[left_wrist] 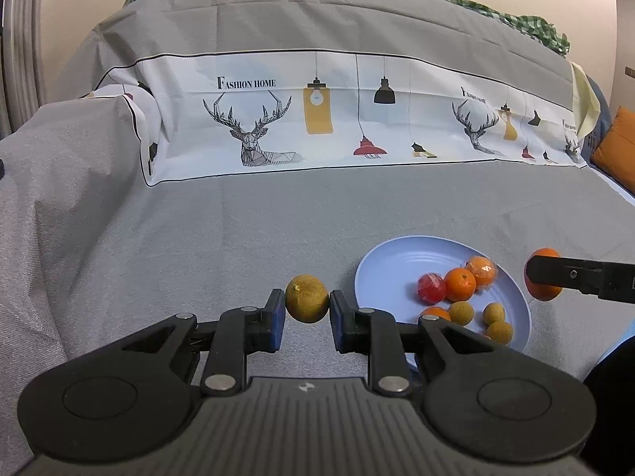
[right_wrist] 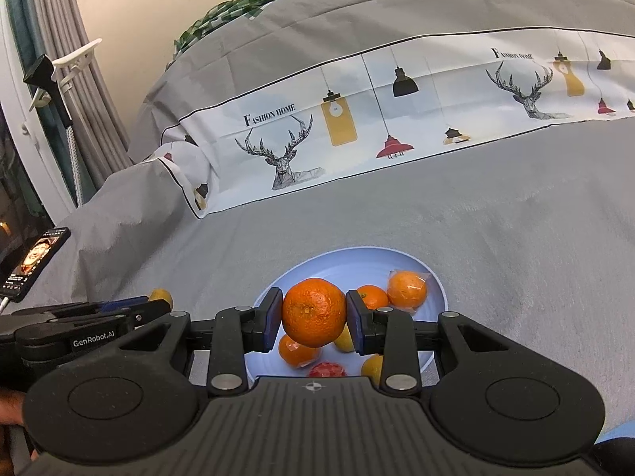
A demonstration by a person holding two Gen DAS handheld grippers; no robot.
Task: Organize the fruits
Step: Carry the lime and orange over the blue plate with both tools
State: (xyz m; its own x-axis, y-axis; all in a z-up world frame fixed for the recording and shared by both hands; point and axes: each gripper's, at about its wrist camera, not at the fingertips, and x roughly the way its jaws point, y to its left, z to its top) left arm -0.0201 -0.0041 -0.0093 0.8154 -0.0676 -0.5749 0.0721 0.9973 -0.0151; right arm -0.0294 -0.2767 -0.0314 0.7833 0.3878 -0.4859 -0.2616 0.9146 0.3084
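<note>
My left gripper (left_wrist: 307, 304) is shut on a yellow-green citrus fruit (left_wrist: 306, 297), just left of a pale blue plate (left_wrist: 381, 269). The plate holds several fruits: oranges (left_wrist: 459, 284), a red wrapped fruit (left_wrist: 431, 288) and small yellow-brown fruits (left_wrist: 461, 312). My right gripper (right_wrist: 313, 317) is shut on a large orange (right_wrist: 313, 311) and holds it above the plate (right_wrist: 341, 261). In the left wrist view that orange (left_wrist: 543, 256) shows at the plate's right edge. In the right wrist view the left gripper (right_wrist: 119, 309) shows at the left with its fruit (right_wrist: 160, 297).
A grey cloth (left_wrist: 238, 230) covers the surface, with a white printed band (left_wrist: 317, 119) behind. A phone (right_wrist: 33, 261) lies at the far left. An orange cushion (left_wrist: 615, 146) sits at the far right.
</note>
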